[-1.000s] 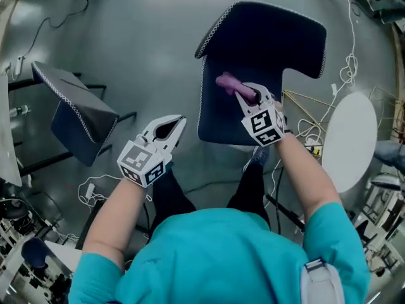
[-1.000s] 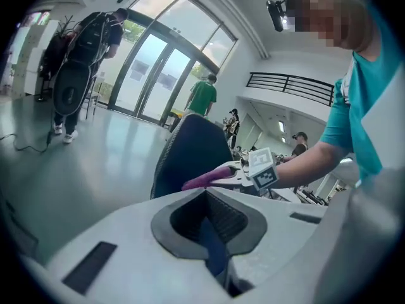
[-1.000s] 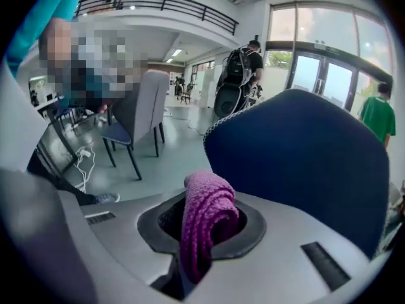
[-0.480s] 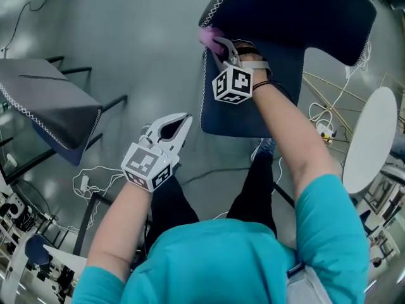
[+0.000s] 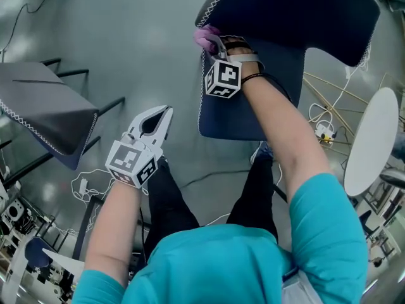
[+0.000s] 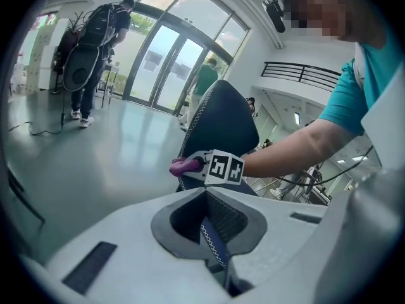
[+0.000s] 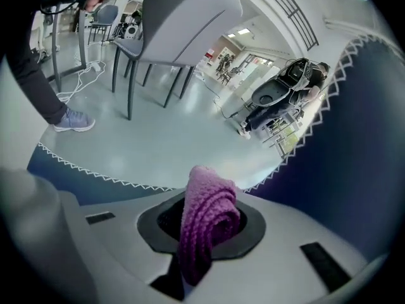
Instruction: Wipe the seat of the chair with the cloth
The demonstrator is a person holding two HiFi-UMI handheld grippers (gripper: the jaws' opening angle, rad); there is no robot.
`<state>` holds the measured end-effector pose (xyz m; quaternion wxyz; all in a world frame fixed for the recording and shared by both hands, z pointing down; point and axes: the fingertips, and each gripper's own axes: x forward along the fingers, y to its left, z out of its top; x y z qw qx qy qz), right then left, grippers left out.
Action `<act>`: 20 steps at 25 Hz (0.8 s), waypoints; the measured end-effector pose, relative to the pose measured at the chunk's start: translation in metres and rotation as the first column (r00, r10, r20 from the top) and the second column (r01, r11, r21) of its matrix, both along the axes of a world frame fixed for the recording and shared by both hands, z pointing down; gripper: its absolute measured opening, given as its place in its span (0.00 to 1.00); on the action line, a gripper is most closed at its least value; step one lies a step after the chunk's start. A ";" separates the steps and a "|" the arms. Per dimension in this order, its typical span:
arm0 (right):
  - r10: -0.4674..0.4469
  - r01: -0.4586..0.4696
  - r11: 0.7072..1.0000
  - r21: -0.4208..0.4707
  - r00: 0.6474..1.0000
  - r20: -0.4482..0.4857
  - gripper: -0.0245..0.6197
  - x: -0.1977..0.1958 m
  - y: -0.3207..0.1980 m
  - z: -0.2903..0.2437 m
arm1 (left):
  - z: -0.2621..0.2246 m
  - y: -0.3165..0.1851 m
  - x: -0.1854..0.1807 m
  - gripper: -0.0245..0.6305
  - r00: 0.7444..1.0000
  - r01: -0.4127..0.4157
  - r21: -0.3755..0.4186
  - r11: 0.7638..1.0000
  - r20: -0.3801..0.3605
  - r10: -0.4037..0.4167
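- You are pinching the purple cloth [image 5: 202, 37] between your right gripper's [image 5: 214, 41] fingers at the chair seat's [image 5: 278, 87] 10 o'clock corner.
- You are holding your left gripper [image 5: 164, 111] at the seat's 8 o'clock, fingers together, empty.

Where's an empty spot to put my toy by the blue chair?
The blue chair's seat is bare except its back left corner, where the right gripper holds the purple cloth. The grey floor between it and the grey chair is open. Right of the seat, cables and a white table crowd in.
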<state>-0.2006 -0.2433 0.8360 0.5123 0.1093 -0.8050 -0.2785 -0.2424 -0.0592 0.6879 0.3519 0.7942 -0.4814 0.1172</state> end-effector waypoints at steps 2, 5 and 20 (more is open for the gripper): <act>0.015 -0.015 1.000 -0.014 1.000 0.008 0.13 0.009 -0.002 -0.001 | 0.001 -0.004 -0.004 0.04 1.000 0.015 -0.003 1.000 -0.003 -0.015; 0.039 -0.038 0.999 -0.030 0.999 0.024 0.13 0.017 -0.002 -0.002 | -0.001 -0.010 -0.005 0.04 0.999 0.033 0.000 0.999 -0.008 -0.033; 0.120 -0.117 0.990 -0.082 0.992 0.034 0.12 0.066 -0.011 0.004 | -0.006 -0.027 0.021 0.04 1.000 0.014 0.020 1.000 -0.009 -0.014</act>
